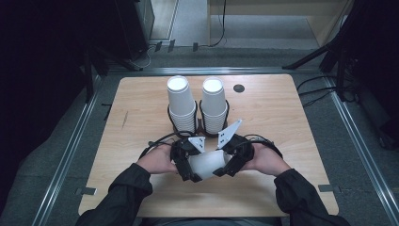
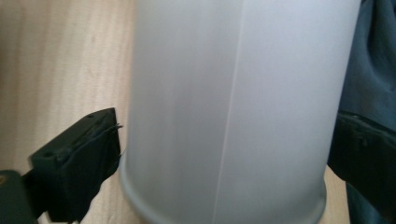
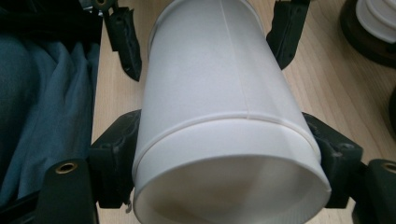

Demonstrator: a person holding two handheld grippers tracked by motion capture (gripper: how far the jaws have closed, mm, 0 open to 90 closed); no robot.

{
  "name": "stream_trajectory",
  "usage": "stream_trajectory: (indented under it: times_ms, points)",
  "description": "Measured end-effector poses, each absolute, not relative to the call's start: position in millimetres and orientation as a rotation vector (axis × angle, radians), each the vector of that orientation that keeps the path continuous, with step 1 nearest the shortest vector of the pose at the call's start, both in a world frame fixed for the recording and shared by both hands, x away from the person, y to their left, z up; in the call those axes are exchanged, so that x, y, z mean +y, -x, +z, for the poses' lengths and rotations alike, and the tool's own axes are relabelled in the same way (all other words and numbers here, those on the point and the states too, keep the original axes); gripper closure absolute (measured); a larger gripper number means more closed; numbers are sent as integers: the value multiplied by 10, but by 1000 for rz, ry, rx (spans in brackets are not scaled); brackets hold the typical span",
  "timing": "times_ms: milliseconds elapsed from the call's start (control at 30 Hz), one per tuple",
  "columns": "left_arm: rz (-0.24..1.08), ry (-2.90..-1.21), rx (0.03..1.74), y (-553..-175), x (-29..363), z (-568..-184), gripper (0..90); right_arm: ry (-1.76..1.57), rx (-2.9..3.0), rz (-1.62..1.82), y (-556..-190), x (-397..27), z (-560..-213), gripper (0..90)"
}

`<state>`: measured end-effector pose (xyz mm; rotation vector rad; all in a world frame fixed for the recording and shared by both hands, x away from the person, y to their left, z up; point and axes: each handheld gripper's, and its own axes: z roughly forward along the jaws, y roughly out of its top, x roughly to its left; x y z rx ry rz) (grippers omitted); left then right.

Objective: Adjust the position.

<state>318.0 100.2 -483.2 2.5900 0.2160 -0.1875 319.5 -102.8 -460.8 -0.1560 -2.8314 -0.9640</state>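
A white paper cup (image 1: 209, 164) lies on its side just above the wooden table (image 1: 136, 122) near its front middle, between my two grippers. My right gripper (image 3: 226, 149) is shut on it near the open rim, one jaw pressing each side. In the right gripper view a ridge runs around the cup (image 3: 215, 84), as if a second cup is nested in it. My left gripper (image 2: 224, 140) straddles the base end with its jaws wide, a slight gap showing at each side. From above, the left gripper (image 1: 195, 162) faces the right gripper (image 1: 227, 162).
Two tall stacks of white cups (image 1: 181, 103) (image 1: 214, 101) stand upside down in black ring holders behind the grippers. A small black disc (image 1: 239, 88) sits in the table at the back. The person's dark sleeves (image 1: 127, 193) rest along the front edge. Bare wood lies left and right.
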Motion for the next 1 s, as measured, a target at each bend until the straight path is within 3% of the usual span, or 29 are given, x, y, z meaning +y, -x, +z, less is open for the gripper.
stream_trajectory:
  times_ms: [1000]
  points:
    - [-132, -2325, 339, -3256, 1256, -4675, 0, 359, -2740, -1228, -3237, -1420, -4380, 239]
